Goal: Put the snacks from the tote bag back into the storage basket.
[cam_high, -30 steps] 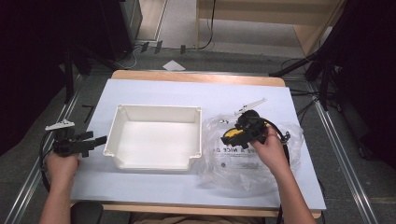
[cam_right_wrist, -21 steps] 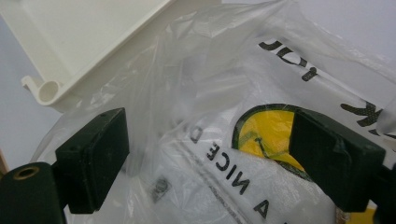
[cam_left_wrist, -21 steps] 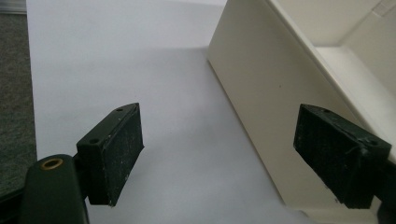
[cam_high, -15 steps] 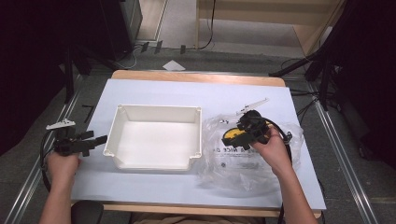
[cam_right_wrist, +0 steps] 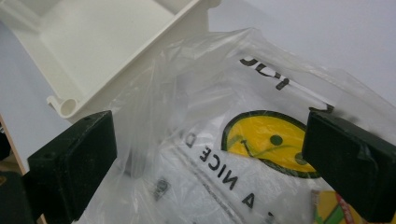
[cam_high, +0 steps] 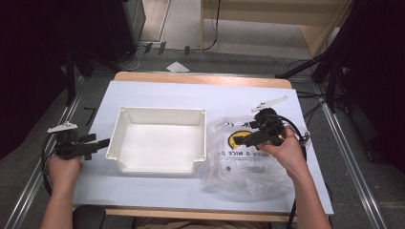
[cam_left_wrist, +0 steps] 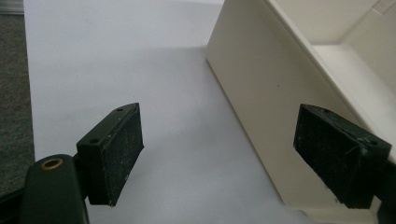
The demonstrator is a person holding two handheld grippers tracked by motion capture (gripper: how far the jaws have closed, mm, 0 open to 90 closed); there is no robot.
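The right gripper (cam_high: pixel 251 137) hovers over the plastic bag (cam_high: pixel 243 160), its jaws just spread wide and empty, likely readying a pinch. The left gripper (cam_high: pixel 98 144) waits beside the white tray (cam_high: pixel 157 168), jaws apart, probably to steady it.

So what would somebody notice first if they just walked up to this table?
Probably the clear plastic bag with a yellow smiley face, crumpled on the right of the white table. The right hand-held gripper hovers over it, jaws just opened wide. Next, the empty white tray in the middle, with the left hand-held gripper open beside it.
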